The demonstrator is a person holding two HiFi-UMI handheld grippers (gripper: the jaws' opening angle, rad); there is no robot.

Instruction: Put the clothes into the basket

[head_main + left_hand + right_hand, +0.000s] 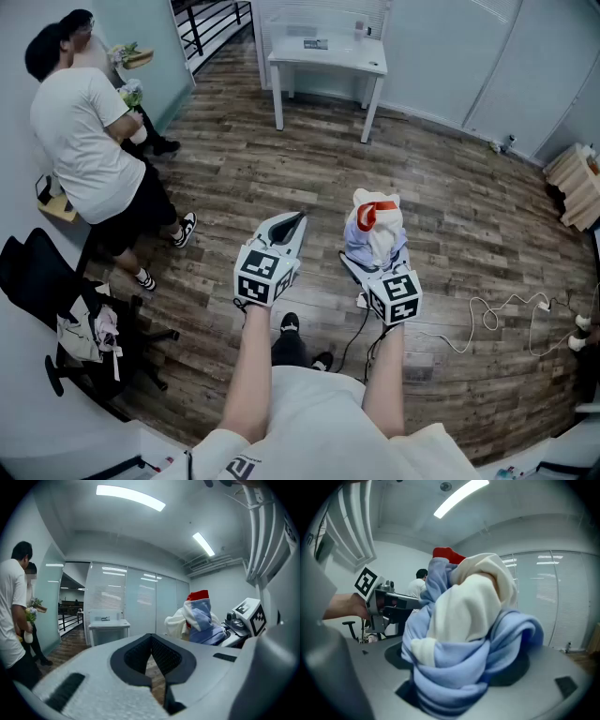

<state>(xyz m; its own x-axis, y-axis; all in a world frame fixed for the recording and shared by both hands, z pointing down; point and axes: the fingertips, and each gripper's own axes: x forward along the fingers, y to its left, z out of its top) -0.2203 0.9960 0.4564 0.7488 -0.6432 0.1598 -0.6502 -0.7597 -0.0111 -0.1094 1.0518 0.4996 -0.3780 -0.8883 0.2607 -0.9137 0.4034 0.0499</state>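
Head view: clothes bundle (375,223) clamped in wide-set jaws of right gripper (376,251), centre frame; left gripper (294,227) closed, empty, just left of it; basket seen nowhere.

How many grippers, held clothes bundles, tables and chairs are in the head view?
Grippers: 2, left gripper and right gripper
Held clothes bundle: 1
Table: 1
Chair: 1
Total: 5
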